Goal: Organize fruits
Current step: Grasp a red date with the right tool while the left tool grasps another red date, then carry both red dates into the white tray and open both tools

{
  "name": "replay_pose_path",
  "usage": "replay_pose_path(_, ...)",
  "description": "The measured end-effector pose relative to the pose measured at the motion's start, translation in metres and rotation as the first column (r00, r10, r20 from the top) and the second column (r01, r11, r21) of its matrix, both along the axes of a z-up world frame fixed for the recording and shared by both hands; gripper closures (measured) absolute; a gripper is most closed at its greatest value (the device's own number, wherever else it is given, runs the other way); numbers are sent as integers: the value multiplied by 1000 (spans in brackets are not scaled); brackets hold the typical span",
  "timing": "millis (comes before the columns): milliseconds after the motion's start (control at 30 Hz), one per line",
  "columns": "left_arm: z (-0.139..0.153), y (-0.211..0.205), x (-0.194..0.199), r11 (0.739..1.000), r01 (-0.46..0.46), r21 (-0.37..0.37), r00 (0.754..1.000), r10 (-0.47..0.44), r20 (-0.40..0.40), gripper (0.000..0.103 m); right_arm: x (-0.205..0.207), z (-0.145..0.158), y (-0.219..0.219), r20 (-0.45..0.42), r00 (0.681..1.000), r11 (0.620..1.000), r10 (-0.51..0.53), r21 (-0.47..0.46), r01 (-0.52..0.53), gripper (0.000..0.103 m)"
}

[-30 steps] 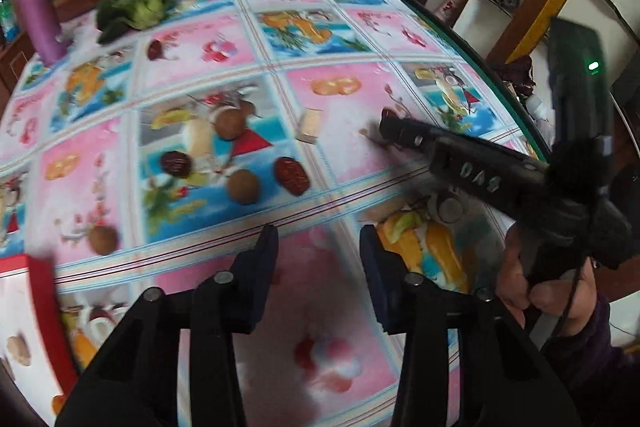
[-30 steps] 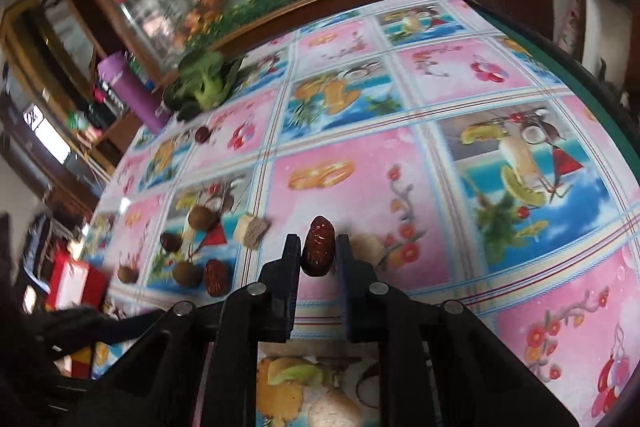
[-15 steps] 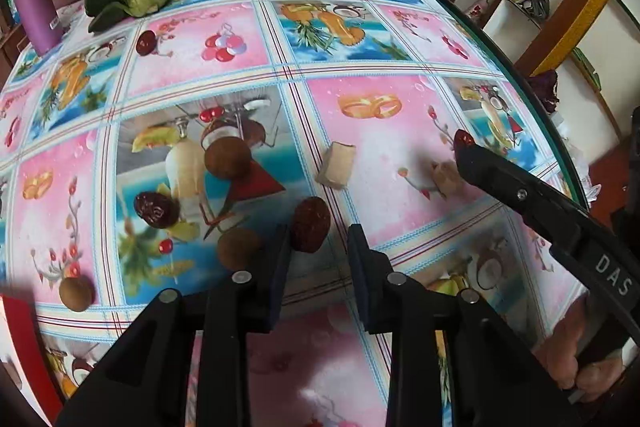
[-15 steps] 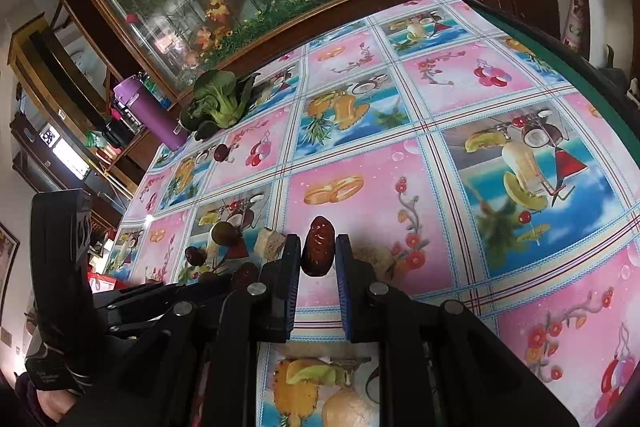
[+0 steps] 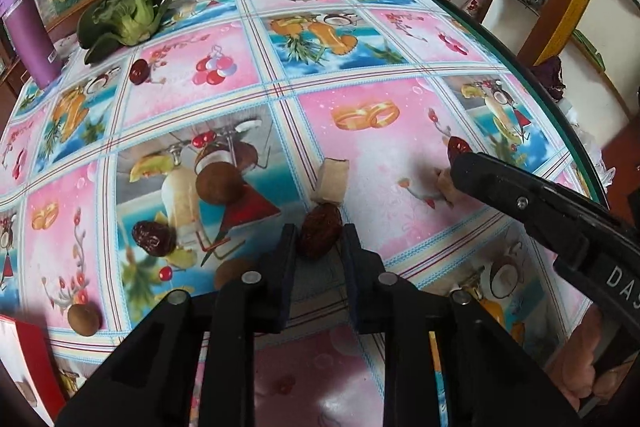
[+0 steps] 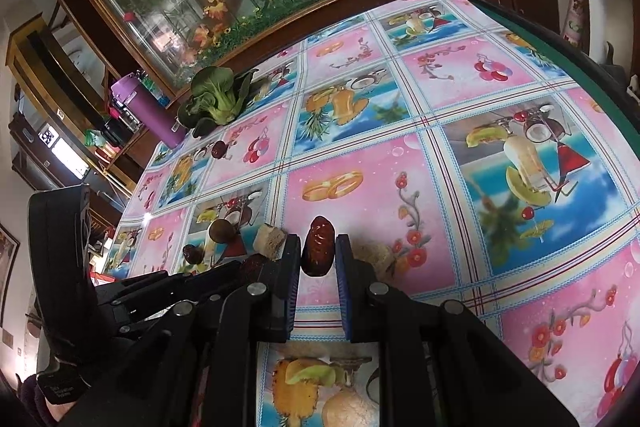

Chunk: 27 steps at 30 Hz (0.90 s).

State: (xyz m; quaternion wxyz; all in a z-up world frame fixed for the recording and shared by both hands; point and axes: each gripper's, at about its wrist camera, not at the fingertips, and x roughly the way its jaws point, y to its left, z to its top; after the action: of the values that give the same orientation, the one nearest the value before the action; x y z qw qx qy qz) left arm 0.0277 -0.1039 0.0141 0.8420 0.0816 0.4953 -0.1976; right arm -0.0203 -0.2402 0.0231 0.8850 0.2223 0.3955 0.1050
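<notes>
- My left gripper [image 5: 318, 241] has its jaws set either side of a dark red date [image 5: 320, 235] that lies on the table [image 5: 400, 155]. The jaws are open about as wide as the date, close on both flanks; I cannot tell whether they press it yet.
- My right gripper [image 6: 317, 255] has its jaws closed on a second date [image 6: 317, 246], held upright between the blue pads [image 6: 293, 283]. I cannot tell whether it is clear of the table.
- A pale cube of food [image 5: 332, 181] sits just beyond the left gripper's date, nearly touching it. A round brown fruit [image 5: 219, 185], another date [image 5: 154, 237] and two more brown fruits [image 5: 83, 319] lie to the left.
- A red box [image 5: 34, 367] shows at the lower left edge; I judge that is where the fruit goes.
- To do this step well, I would close the left jaws slowly across the middle of the date, since it looks soft and wrinkled and could squash or roll.
- I would lift straight up, so that the cube is not nudged.
- The two grippers are near each other, so I would keep the right one steady and apart while the left one closes.
</notes>
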Motion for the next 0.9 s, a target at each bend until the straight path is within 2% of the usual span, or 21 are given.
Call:
replay_pose_path(100, 0, -2, -2, 1000, 3, 14, 1000, -3, 16, 80, 0, -1, -1, -1, 1000, 1000, -2, 6, 2, 87)
replay_pose_path(333, 5, 11, -18, 999, -27, -33, 1000, 27, -1, 80, -3, 3, 2, 26, 1000, 1000, 9, -10, -9, 87)
replay_pose_path(600, 40, 58, -81, 993, -68, -99, 995, 75, 68, 80, -9, 5, 22, 60, 998, 997, 37, -69, -33, 87)
replay_pose_path(767, 64, 112, -127, 983, -140, -117, 978, 156, 138, 80, -20, 9, 66, 56, 987, 989, 148, -19, -147, 87)
replay_pose_path(900, 73, 180, -148, 951, -281, -130, 942, 299, 152, 80, -31, 28, 134, 80, 946, 949, 315, -24, -314, 88)
